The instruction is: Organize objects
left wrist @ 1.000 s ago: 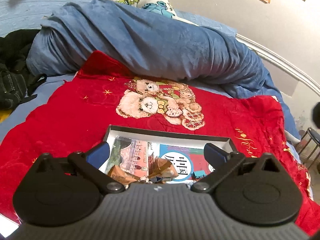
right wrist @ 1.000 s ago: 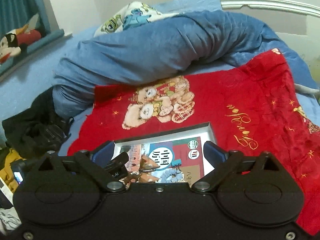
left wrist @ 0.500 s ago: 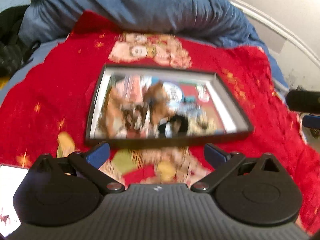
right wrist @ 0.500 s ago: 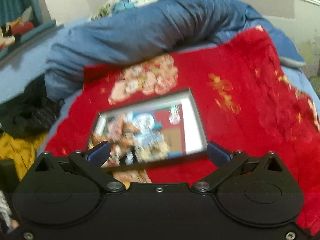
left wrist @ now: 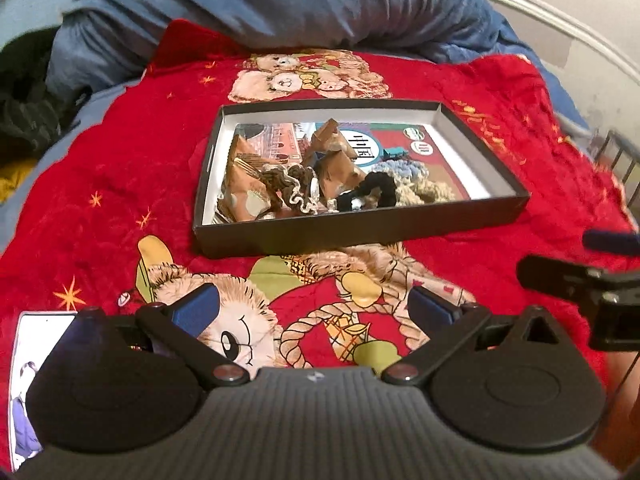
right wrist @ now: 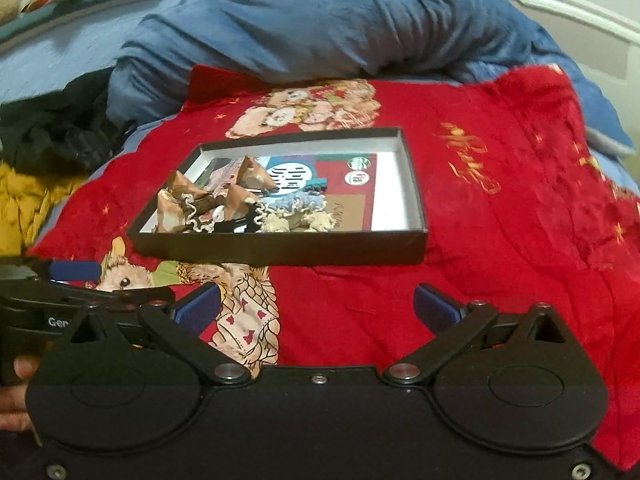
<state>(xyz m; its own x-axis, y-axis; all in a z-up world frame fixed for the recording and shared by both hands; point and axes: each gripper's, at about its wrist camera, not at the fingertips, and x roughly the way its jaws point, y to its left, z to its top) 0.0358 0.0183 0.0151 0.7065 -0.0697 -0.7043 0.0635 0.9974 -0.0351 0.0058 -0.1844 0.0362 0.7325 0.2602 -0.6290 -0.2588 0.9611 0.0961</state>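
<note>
Both grippers have pulled back from the black shallow box (left wrist: 360, 232): a second ago its contents filled the space between the fingers, now the whole box lies well ahead on the red teddy-bear blanket (left wrist: 120, 168). Left gripper (left wrist: 316, 312) has its jaws wide apart and holds nothing; right gripper (right wrist: 316, 308) likewise spread wide and empty. Box sits ahead of both, centred for the left, slightly left of centre for the right. Inside: brown pyramid-shaped packets (left wrist: 244, 176), a brown ruffled scrunchie (left wrist: 296, 188), a black scrunchie (left wrist: 372, 190), a pale blue scrunchie (right wrist: 292, 204) and cream knotted cord (right wrist: 320, 220), all piled on a printed card (left wrist: 424, 152) bearing the characters 中国 in a white circle; its small round logos are too small to read. Gold cursive embroidery (right wrist: 472, 160) on the blanket is illegible. Right-wrist view shows "Gen" on the left gripper's body, the rest hidden. Blue duvet (right wrist: 320, 28) is bunched behind the blanket; dark clothing (right wrist: 52, 128) lies at left.
</note>
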